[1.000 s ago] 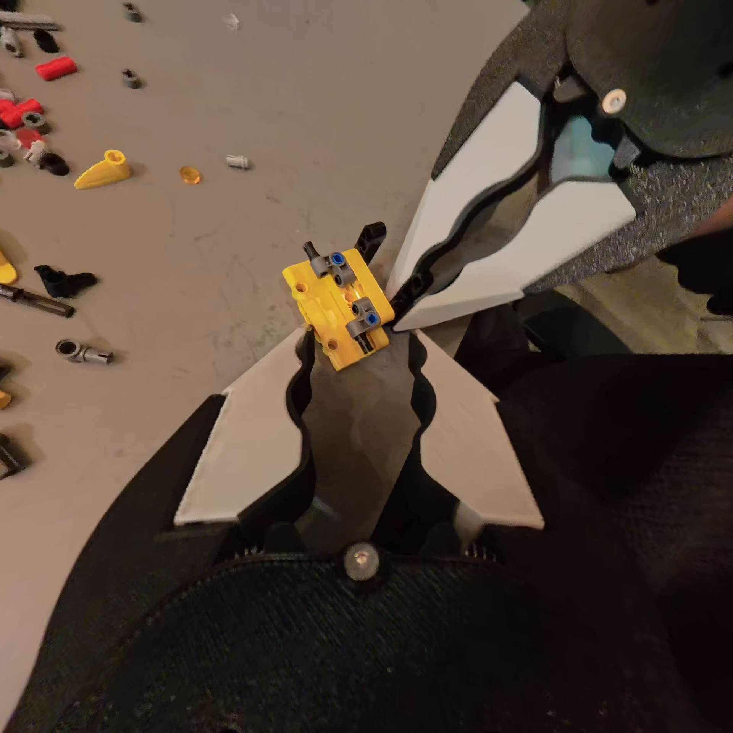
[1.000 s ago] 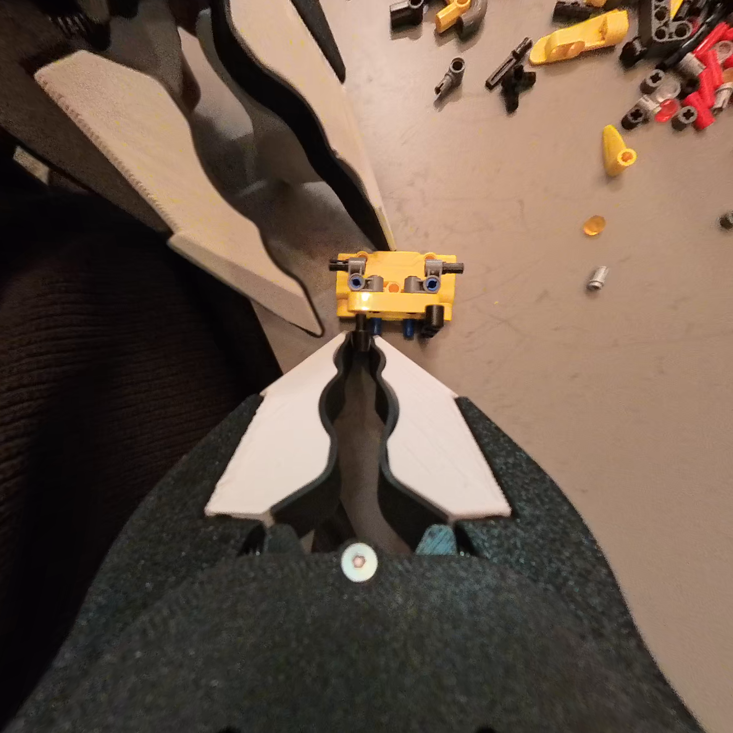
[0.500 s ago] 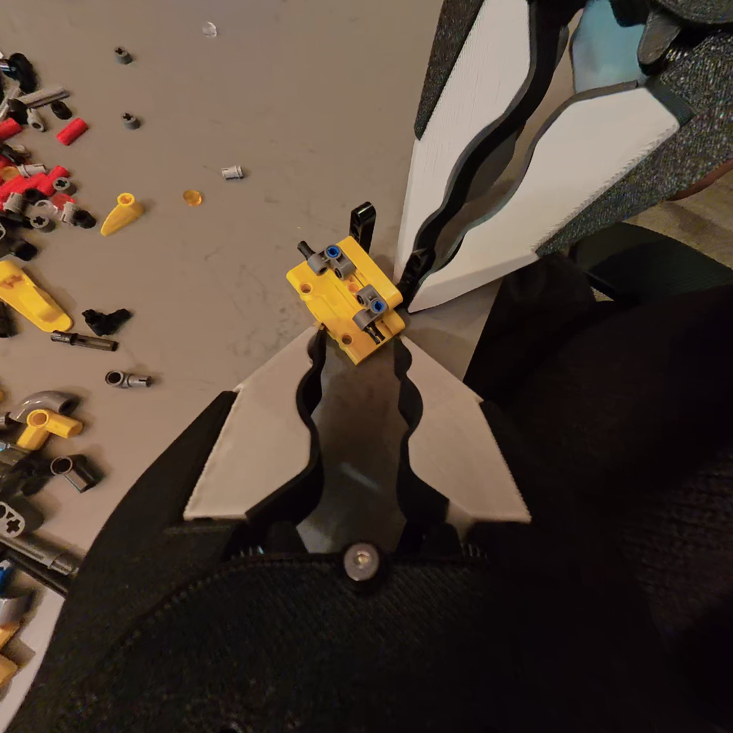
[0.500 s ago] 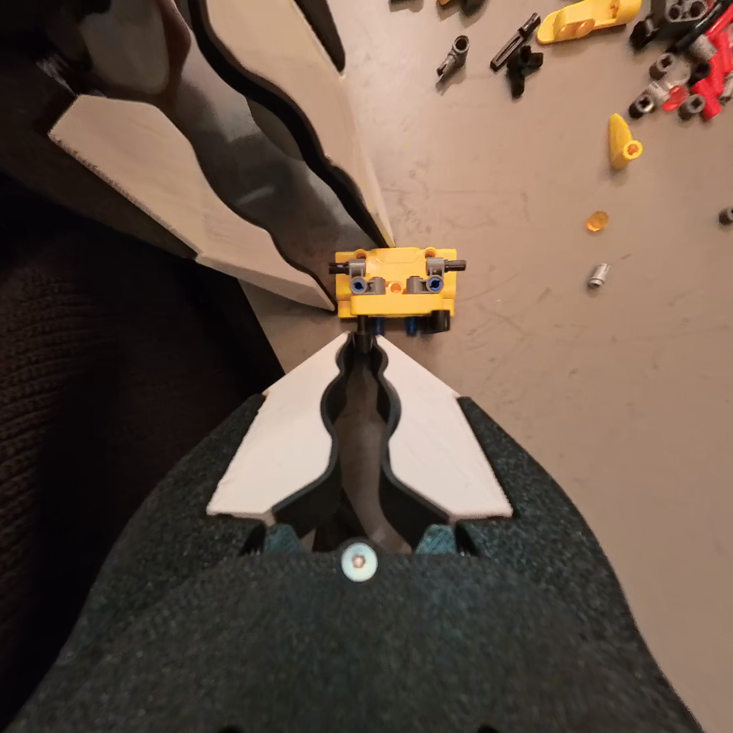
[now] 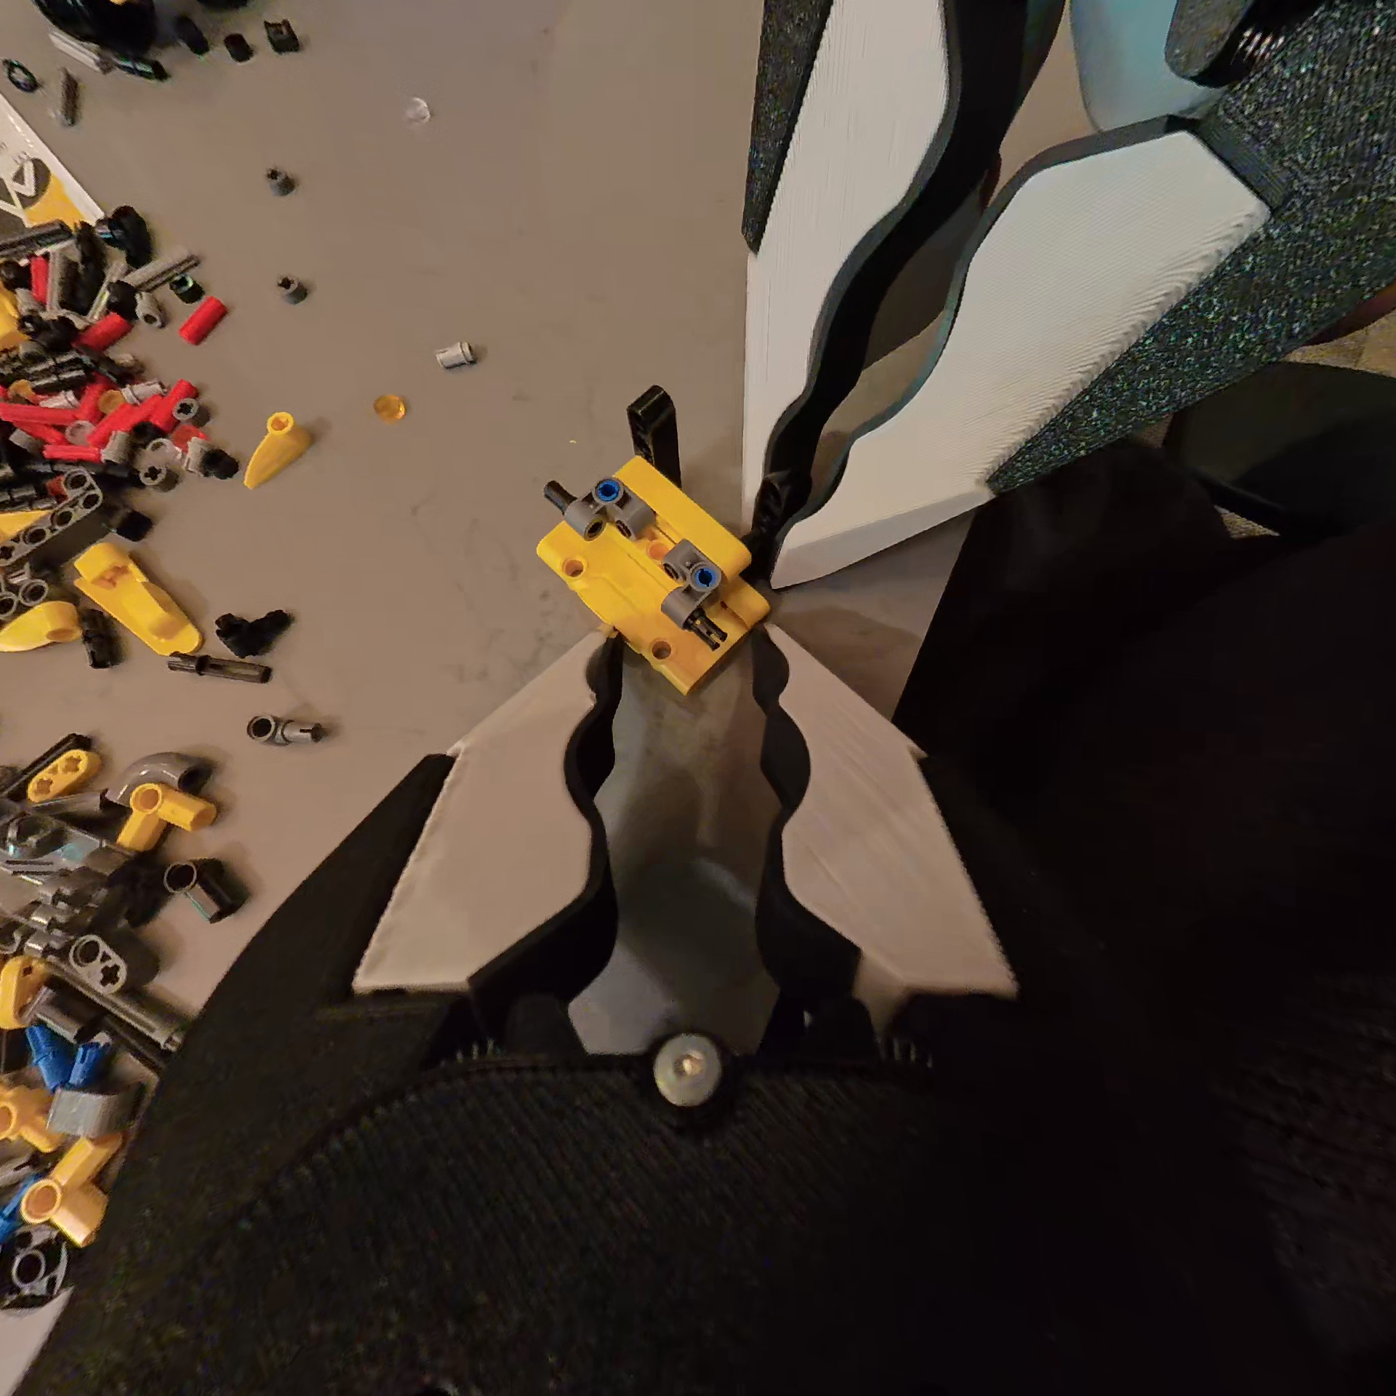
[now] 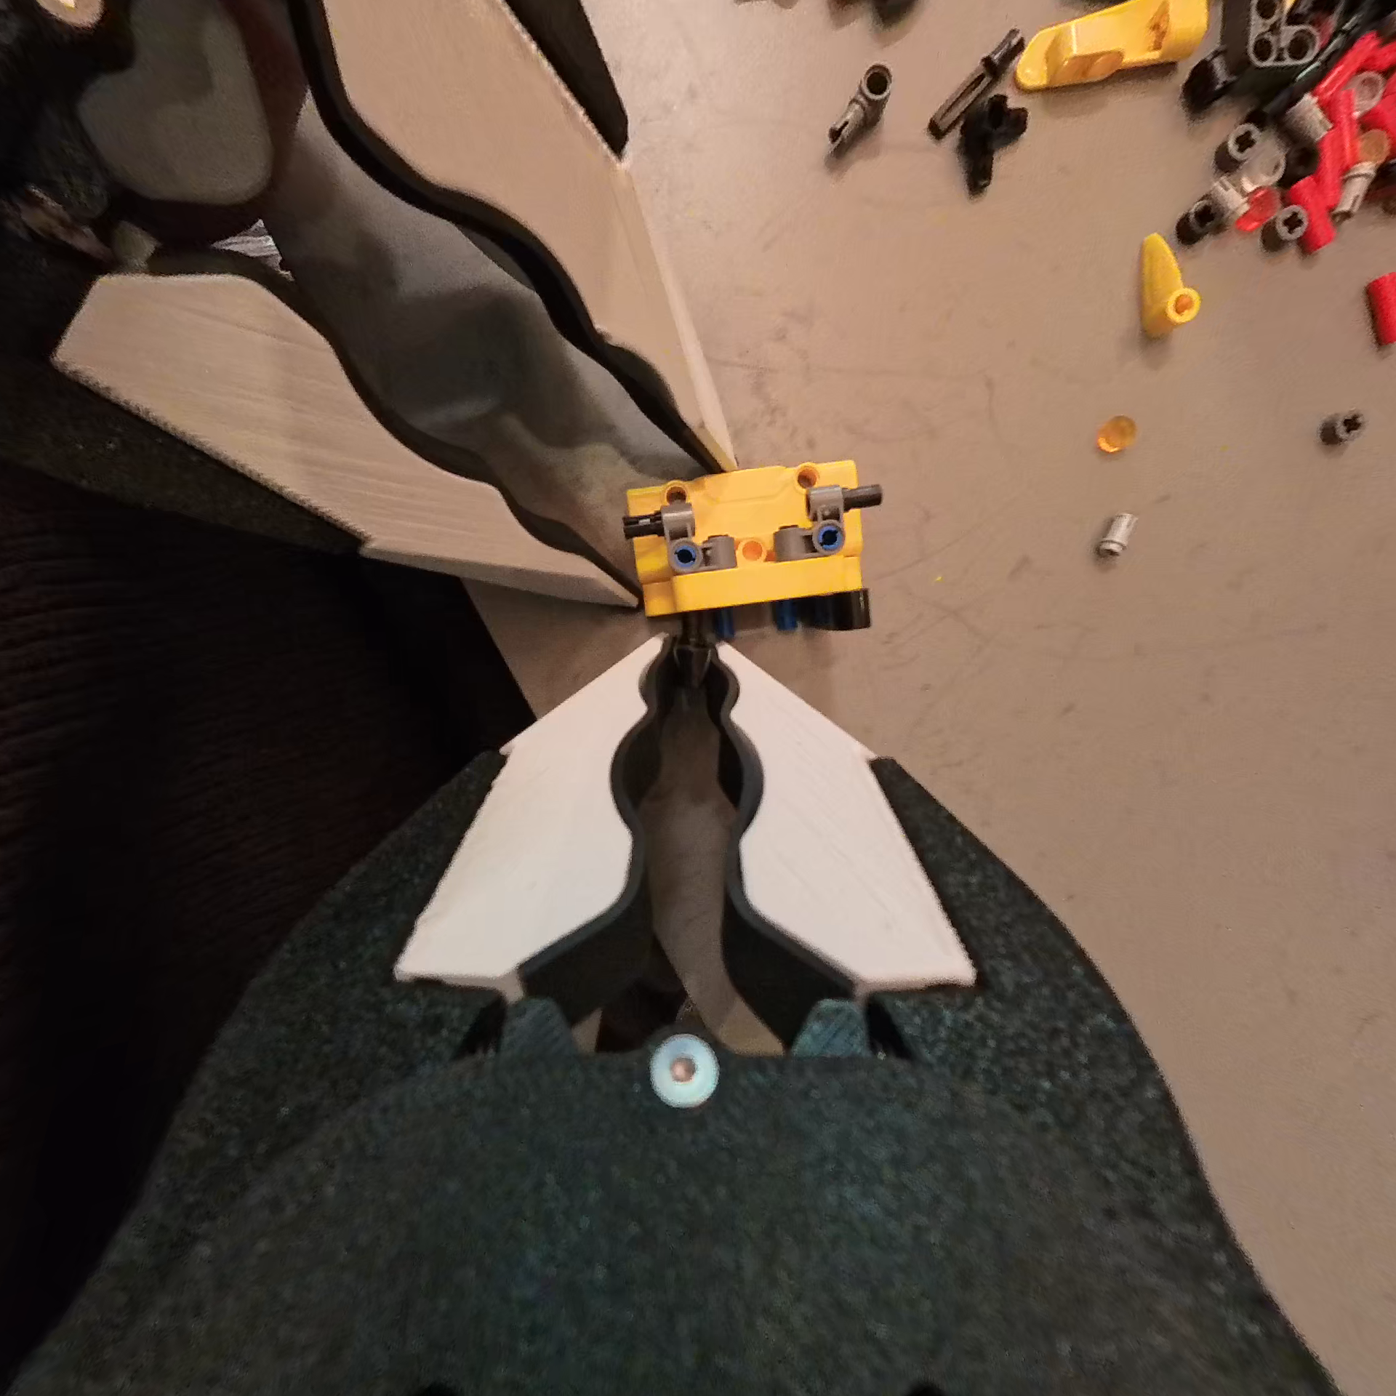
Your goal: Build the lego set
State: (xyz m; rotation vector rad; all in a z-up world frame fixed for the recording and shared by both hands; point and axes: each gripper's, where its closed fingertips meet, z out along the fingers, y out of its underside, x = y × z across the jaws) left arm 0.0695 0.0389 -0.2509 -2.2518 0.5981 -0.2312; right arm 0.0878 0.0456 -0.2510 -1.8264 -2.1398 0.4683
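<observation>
A small yellow block assembly with grey connectors and blue pins is held just above the grey table. My left gripper is shut on the block's two sides. It also shows in the right wrist view, coming in from the upper left. My right gripper is shut on a black beam that sticks out under the yellow assembly. In the left wrist view the right gripper comes down from the upper right onto that black beam. A second black beam stands behind the block.
A pile of loose red, black, grey and yellow parts lies at the left. A yellow cone, an orange round stud and a grey pin lie apart nearer the block. Dark clothing fills the right side. My two grippers' fingertips are within a few centimetres of each other.
Both grippers keep their hold on the assembly. The left view has pulled back, showing more of the parts pile. The right gripper stands steeper over the block.
</observation>
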